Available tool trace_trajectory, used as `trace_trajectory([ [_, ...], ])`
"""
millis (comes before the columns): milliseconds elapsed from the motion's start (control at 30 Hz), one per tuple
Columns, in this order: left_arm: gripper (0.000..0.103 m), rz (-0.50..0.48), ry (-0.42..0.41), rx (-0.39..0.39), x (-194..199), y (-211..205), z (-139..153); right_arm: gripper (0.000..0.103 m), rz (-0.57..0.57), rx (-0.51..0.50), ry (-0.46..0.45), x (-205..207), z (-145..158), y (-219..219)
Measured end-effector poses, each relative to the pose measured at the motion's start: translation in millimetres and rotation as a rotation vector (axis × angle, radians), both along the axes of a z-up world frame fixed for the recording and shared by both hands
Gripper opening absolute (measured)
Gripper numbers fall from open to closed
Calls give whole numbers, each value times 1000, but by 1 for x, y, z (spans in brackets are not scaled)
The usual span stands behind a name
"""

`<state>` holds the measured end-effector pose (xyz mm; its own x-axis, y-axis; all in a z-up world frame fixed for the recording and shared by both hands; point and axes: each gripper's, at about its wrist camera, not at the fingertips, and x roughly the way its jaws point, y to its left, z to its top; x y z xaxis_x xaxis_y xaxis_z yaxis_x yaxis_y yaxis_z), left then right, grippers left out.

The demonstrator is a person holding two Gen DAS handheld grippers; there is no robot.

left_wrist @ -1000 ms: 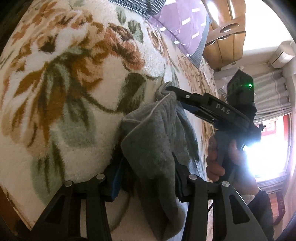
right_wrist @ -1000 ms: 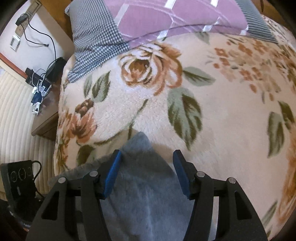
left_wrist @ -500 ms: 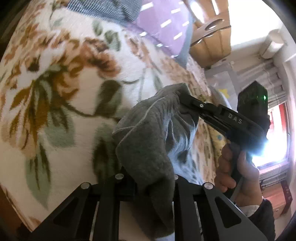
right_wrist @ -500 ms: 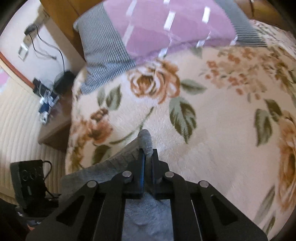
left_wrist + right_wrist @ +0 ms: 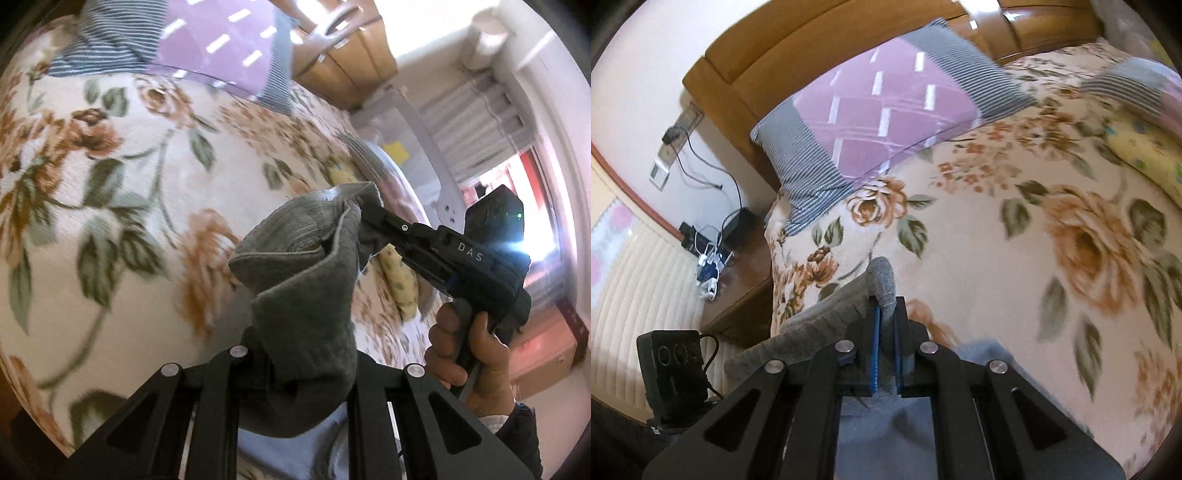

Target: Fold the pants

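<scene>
Grey pants [image 5: 306,280] hang lifted above a floral bedspread [image 5: 122,221]. My left gripper [image 5: 295,373] is shut on a thick bunch of the grey cloth at the bottom of the left wrist view. The right gripper [image 5: 360,214] reaches in from the right, held by a hand [image 5: 465,354], and is shut on the far end of the same edge. In the right wrist view the blue pads of my right gripper [image 5: 885,314] pinch a fold of the grey pants [image 5: 827,317], which trails down to the left and below the jaws.
A purple and grey striped pillow [image 5: 886,110] lies against the wooden headboard [image 5: 798,48]. A yellow cushion [image 5: 1145,155] sits at the right. A bedside table [image 5: 738,273] with cables and a black device [image 5: 674,362] stand left of the bed. A bright window [image 5: 517,206] is at the right.
Both grippers closed on the grey pants edge and rose, lifting the cloth off the bedspread. More of the pillow, headboard and room now shows in both views.
</scene>
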<state>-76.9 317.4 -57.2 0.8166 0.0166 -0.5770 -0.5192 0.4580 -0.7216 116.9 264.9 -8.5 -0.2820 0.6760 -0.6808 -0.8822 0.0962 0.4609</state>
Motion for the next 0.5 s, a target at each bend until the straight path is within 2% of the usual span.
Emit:
trace_trajectory([
  [500,14,-282,9,55,42,-112,20,7,-225,32,44,36,10,-168],
])
